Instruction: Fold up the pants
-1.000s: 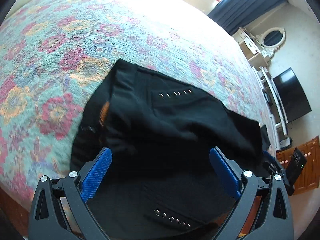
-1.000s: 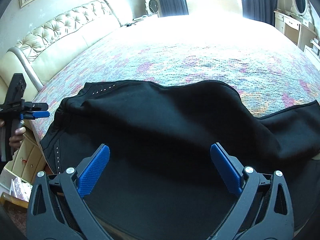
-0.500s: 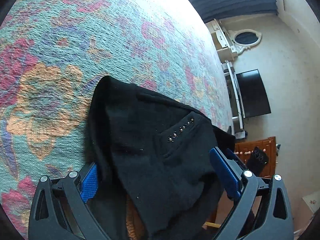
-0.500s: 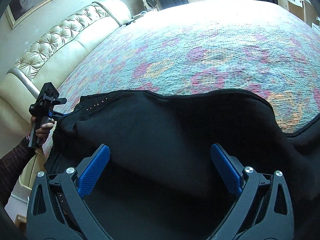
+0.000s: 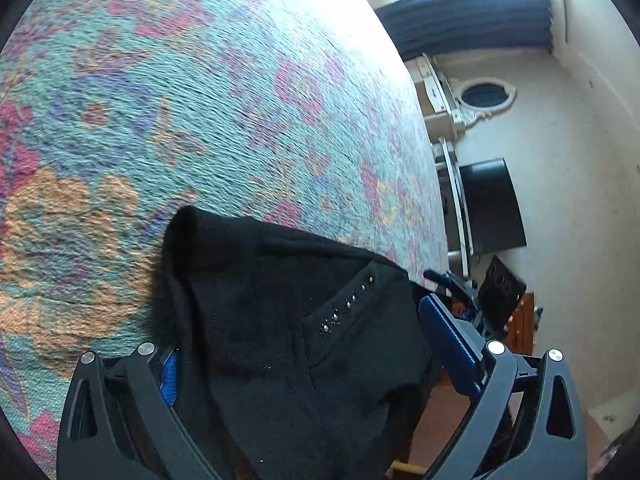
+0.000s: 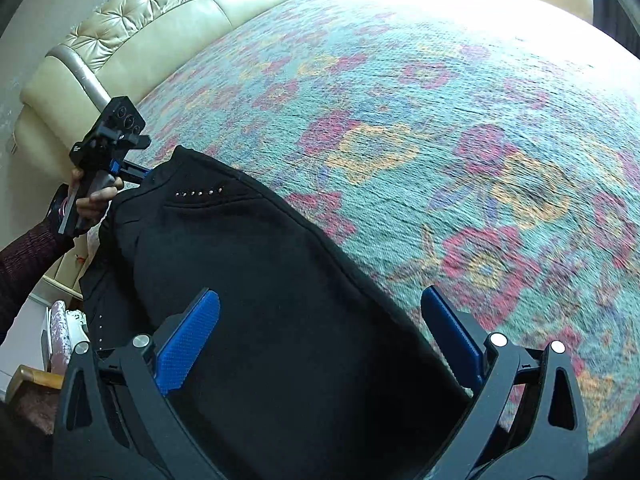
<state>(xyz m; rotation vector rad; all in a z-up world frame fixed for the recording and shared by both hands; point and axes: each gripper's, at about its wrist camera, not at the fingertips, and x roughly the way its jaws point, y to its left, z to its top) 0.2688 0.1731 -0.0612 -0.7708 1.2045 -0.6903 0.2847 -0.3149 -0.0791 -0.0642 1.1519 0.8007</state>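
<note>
Black pants with a row of small metal studs lie along the near edge of a flowered bedspread. My right gripper is open, its blue pads on either side of the cloth. My left gripper is also wide open at the waist end of the pants, with cloth bunched between its fingers and covering most of the left pad. In the right wrist view the left gripper shows at the pants' far corner, held in a hand.
A cream tufted headboard runs along the far left of the bed. In the left wrist view a black television, a white dresser with an oval mirror and dark curtains stand beyond the bed.
The left gripper has moved in to the pants' waist corner, so cloth now lies between its fingers. The right gripper has swung right along the pants. Both stay open.
</note>
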